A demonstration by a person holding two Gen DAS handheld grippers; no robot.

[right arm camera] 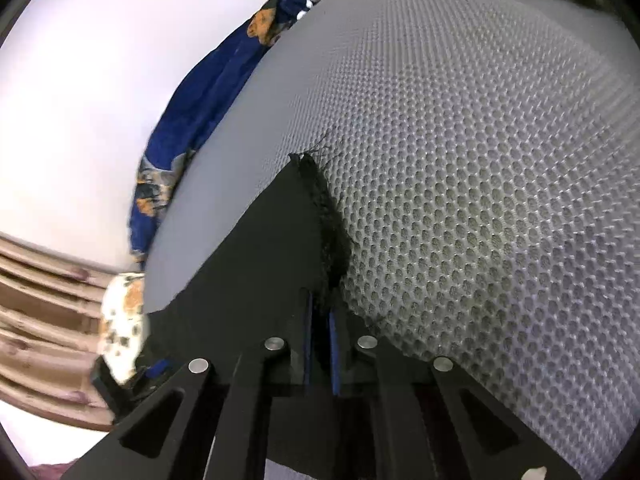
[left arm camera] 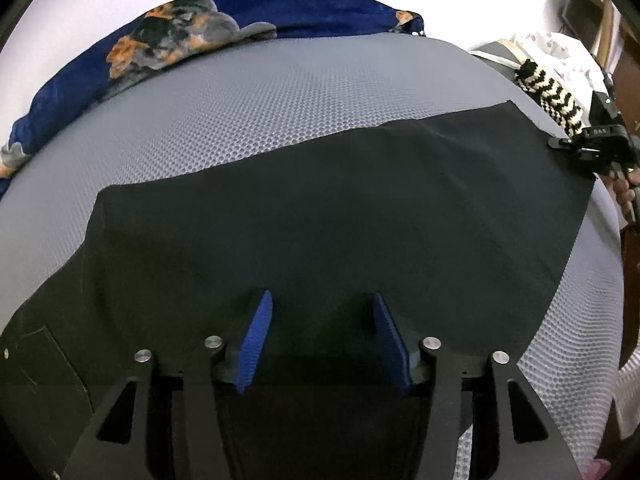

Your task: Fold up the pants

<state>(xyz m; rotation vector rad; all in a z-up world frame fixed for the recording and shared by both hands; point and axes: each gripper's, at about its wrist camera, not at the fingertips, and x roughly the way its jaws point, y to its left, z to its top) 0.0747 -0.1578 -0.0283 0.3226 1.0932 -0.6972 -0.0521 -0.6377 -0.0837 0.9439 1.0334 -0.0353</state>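
**Right jaws pinch the hem, left jaws stand apart over the pants**

At the far left, a blue patterned blanket lies bunched along the edge of the bed, which is covered in grey honeycomb mesh. The black pants are spread flat across the bed, reaching from the lower left corner up to the right.

The left gripper tilts steeply down over the middle of the pants. Its jaws stand apart, blue pads facing each other, with cloth below them but nothing clamped.

Further right, the right gripper points down at the frayed end of a pant leg. Its jaws are together, clamped on the edge of the pants. In the left wrist view it sits at the right corner of the cloth, with a hand behind it.
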